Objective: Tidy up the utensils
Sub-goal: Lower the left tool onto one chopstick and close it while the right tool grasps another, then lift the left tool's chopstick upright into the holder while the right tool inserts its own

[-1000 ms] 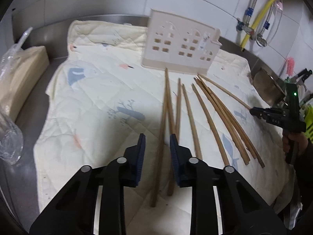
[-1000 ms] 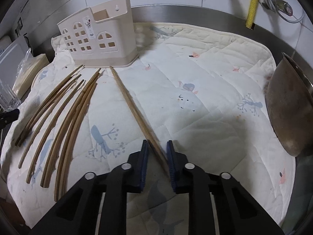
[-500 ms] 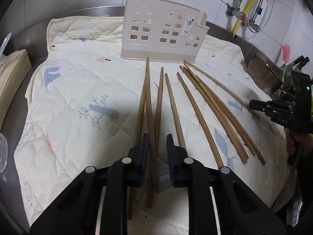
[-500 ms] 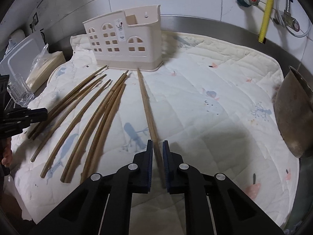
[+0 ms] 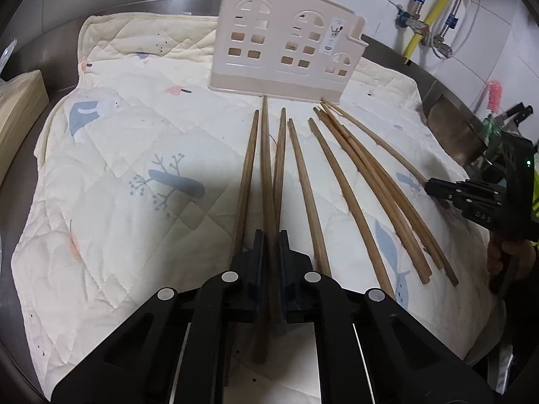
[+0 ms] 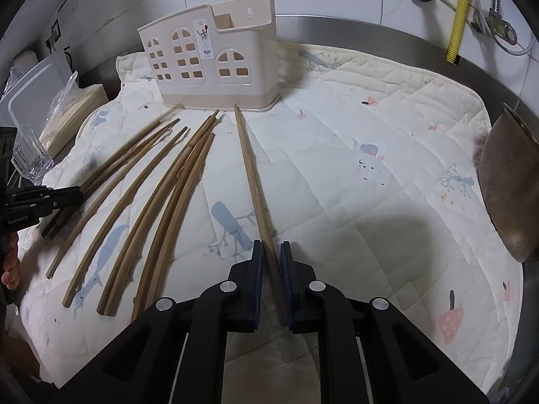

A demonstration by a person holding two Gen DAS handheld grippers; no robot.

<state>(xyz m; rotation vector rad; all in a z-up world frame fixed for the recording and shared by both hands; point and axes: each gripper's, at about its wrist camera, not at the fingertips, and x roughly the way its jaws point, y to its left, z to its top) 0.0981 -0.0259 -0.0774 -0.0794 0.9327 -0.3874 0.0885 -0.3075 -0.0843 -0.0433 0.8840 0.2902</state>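
Observation:
Several long wooden chopsticks (image 5: 353,181) lie fanned on a quilted mat (image 5: 134,141) in front of a beige house-shaped utensil holder (image 5: 283,54). My left gripper (image 5: 271,239) is shut on one chopstick (image 5: 266,168) whose tip points at the holder's base. My right gripper (image 6: 271,252) is shut on another chopstick (image 6: 251,171), set apart right of the fan (image 6: 161,195), its tip near the holder (image 6: 215,64). Each gripper shows in the other's view: the right one (image 5: 438,188), the left one (image 6: 67,198).
A metal pan (image 6: 508,185) leans at the mat's right edge. A drinking glass (image 6: 28,158), a plastic bag and a cutting board (image 6: 30,101) stand at the left. Tiled wall with valves and a yellow hose (image 6: 458,10) runs behind the steel counter.
Both grippers have closed onto a chopstick each. The left gripper moved in over the left-hand chopsticks and closer to the holder. The right chopstick now points at the holder.

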